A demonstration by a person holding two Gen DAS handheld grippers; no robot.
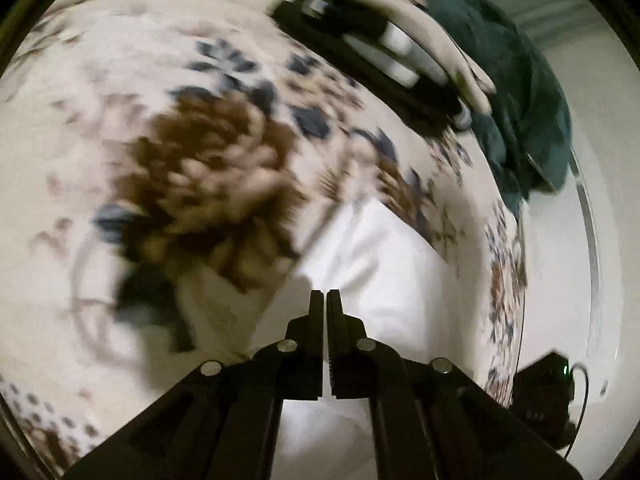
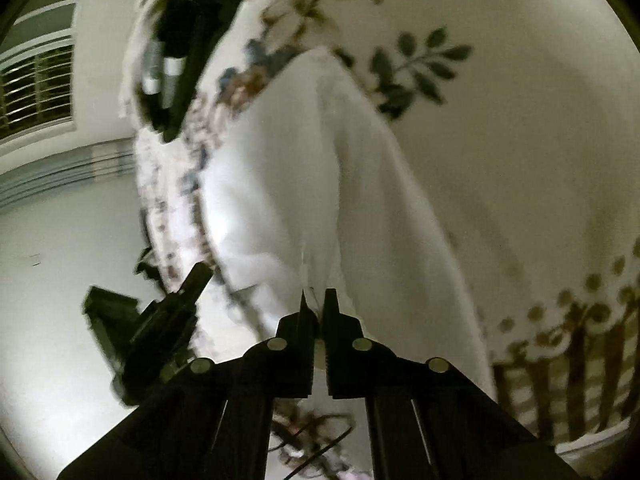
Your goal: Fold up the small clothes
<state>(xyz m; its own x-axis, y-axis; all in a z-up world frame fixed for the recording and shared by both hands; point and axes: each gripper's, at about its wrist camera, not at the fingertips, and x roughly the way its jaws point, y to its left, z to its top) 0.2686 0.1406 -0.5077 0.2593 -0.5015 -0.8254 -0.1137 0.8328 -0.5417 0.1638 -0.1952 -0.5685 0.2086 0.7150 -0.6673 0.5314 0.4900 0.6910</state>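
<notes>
A small white garment (image 1: 372,264) hangs over the flowered bed sheet (image 1: 120,80). My left gripper (image 1: 325,293) is shut on its near edge and holds it up. In the right wrist view the same white garment (image 2: 304,184) stretches away from my right gripper (image 2: 318,294), which is shut on its other edge. The right gripper, held by a gloved hand, shows blurred at the top of the left wrist view (image 1: 372,56). The left gripper shows at the top left of the right wrist view (image 2: 180,52). Both views are motion-blurred.
A dark green garment (image 1: 520,92) lies heaped at the bed's far right edge. A black device with a green light (image 1: 548,396) sits on the white floor beside the bed. A black stand (image 2: 152,328) and cables are on the floor. A barred window (image 2: 36,88) is at the left.
</notes>
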